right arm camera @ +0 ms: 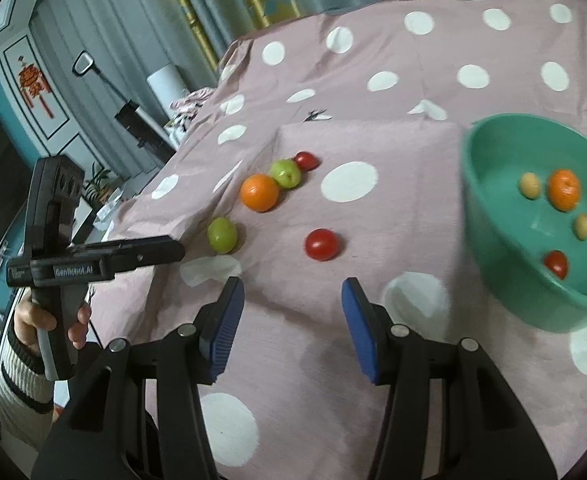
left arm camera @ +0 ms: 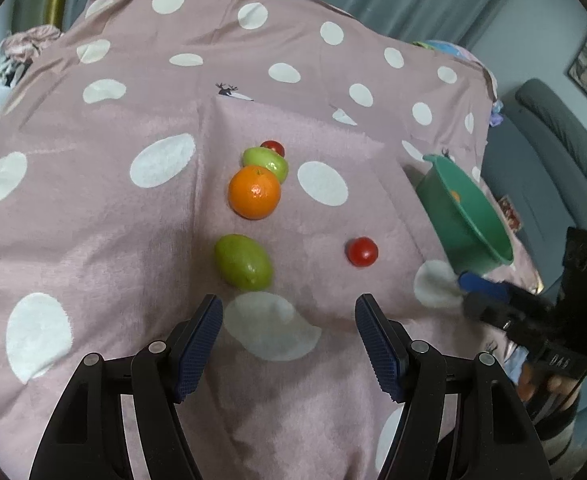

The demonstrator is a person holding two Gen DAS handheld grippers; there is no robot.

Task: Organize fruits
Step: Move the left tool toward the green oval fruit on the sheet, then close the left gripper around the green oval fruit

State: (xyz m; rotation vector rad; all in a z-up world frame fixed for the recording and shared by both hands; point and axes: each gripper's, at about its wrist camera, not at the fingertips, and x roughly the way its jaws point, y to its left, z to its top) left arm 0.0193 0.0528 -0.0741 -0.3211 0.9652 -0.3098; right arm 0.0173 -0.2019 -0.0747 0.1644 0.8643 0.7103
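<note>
On the pink dotted cloth lie a near green fruit (left arm camera: 243,262) (right arm camera: 222,235), an orange (left arm camera: 254,192) (right arm camera: 259,192), a far green fruit (left arm camera: 265,163) (right arm camera: 285,173), a near red tomato (left arm camera: 362,251) (right arm camera: 321,244) and a far red tomato (left arm camera: 272,146) (right arm camera: 306,161). A green bowl (left arm camera: 469,216) (right arm camera: 493,216) at the right holds an orange (right arm camera: 564,189), two small yellowish fruits and a tomato (right arm camera: 555,263). My left gripper (left arm camera: 289,312) is open and empty, just short of the near green fruit. My right gripper (right arm camera: 293,292) is open and empty, just short of the near tomato.
The cloth (left arm camera: 93,208) covers a raised table with folds and drops off at the right by a grey sofa (left arm camera: 553,168). Curtains (right arm camera: 105,52) and a cabinet stand at the left. Each gripper shows from the side in the other's view.
</note>
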